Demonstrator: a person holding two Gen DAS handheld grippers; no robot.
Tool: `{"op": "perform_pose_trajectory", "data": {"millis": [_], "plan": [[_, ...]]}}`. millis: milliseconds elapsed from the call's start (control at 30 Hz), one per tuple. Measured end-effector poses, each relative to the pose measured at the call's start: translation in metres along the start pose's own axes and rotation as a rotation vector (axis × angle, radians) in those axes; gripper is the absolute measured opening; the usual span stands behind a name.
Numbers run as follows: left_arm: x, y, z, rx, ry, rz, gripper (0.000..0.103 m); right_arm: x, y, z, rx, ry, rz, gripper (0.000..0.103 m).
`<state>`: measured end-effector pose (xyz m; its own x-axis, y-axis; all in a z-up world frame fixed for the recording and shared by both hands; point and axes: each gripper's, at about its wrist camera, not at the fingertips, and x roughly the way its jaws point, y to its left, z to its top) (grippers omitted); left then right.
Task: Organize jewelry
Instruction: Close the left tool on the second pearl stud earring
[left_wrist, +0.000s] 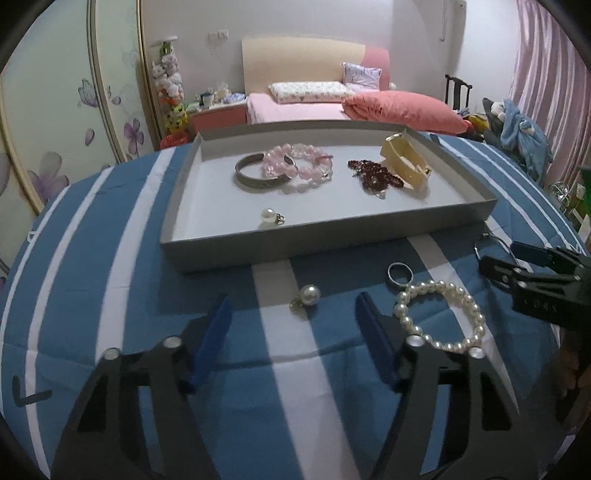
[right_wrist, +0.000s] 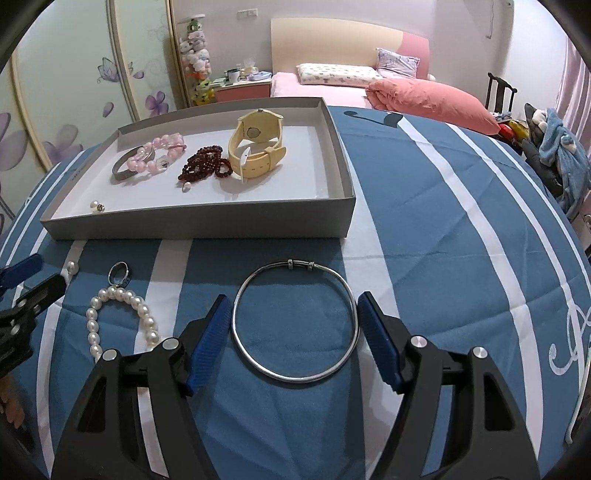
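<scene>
My left gripper (left_wrist: 293, 312) hangs open just above the striped cloth, and a pearl earring (left_wrist: 308, 295) lies loose between its blue fingertips. To its right lie a silver ring (left_wrist: 400, 274) and a pearl bracelet (left_wrist: 439, 314). In the right wrist view, my right gripper (right_wrist: 293, 312) has both pads against the sides of a thin silver bangle (right_wrist: 291, 376) that lies flat on the cloth. The grey tray (left_wrist: 295, 254) beyond holds a grey cuff (left_wrist: 255, 177), a pink bead bracelet (left_wrist: 299, 166), dark red beads (left_wrist: 369, 173), a yellow watch (left_wrist: 406, 162) and a second pearl earring (left_wrist: 271, 216).
A blue and white striped cloth (right_wrist: 424, 221) covers the round table. Behind it stand a bed with a pink quilt (right_wrist: 432, 99), a dark chair (right_wrist: 498, 92) and a wardrobe with flower prints (right_wrist: 74, 92). Clothes are piled at the far right (right_wrist: 557, 158).
</scene>
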<state>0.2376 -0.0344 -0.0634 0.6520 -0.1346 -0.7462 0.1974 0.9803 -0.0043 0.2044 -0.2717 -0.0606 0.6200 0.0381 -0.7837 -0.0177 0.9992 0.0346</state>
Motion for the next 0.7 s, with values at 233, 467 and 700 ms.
{"op": "perform_pose_trajectory", "data": {"millis": [233, 467, 700], "plan": [[0.012, -0.002, 0.007, -0.014, 0.031, -0.003, 0.053, 0.000, 0.000, 0.000, 0.000, 0.001, 0.000, 0.071], [0.018, -0.006, 0.009, 0.001, 0.054, 0.008, 0.035, 0.000, 0.000, 0.000, 0.000, 0.001, 0.000, 0.071], [0.019, -0.002, 0.012, -0.017, 0.047, 0.003, 0.016, 0.002, 0.002, -0.001, -0.005, 0.013, 0.002, 0.083]]}}
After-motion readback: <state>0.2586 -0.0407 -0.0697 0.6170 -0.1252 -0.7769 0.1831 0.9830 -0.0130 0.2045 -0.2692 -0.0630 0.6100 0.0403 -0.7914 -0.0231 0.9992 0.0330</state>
